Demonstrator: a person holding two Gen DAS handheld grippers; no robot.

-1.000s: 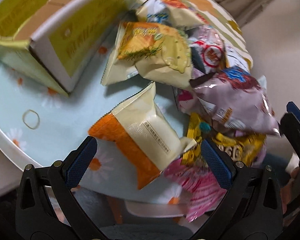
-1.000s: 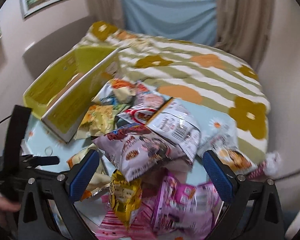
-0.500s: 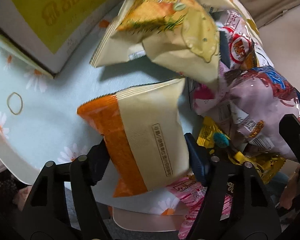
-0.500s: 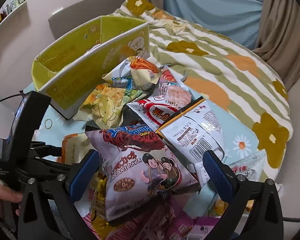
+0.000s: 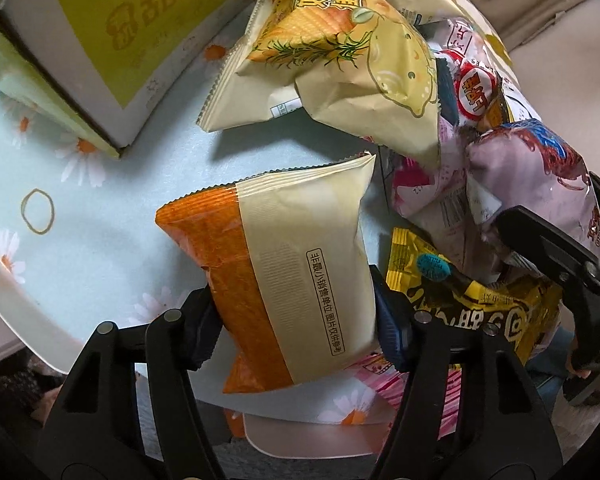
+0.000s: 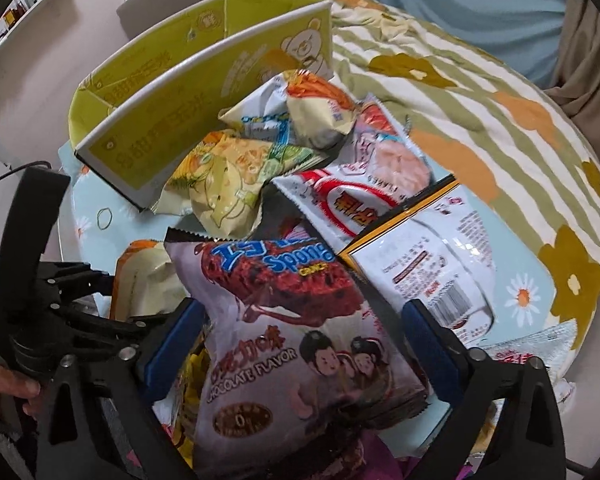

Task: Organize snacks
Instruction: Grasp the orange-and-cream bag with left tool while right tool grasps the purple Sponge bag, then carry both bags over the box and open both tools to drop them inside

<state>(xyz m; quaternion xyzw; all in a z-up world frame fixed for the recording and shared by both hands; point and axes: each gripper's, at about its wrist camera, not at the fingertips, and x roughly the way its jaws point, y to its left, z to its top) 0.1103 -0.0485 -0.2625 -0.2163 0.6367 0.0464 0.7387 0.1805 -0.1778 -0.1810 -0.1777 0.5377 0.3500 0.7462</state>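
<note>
Left gripper [image 5: 296, 316] with jaws just closed on cream-and-orange foil snack packet [image 5: 284, 276], right gripper [image 6: 300, 344] wide, closing around chocolate sponge-cake bag [image 6: 296, 344], not pressing, yellow cardboard box [image 6: 188, 92] at 11 o'clock

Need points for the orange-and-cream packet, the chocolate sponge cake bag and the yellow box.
orange-and-cream packet [image 5: 300, 276]: left wrist view, middle of its cream panel.
chocolate sponge cake bag [image 6: 284, 336]: right wrist view, centre of its front face.
yellow box [image 6: 204, 92]: right wrist view, near side wall.

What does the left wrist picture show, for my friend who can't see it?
The left gripper, its jaws just closed, pinches an orange-and-cream snack packet above a daisy tablecloth. A yellow box and more snack bags lie behind.
</note>
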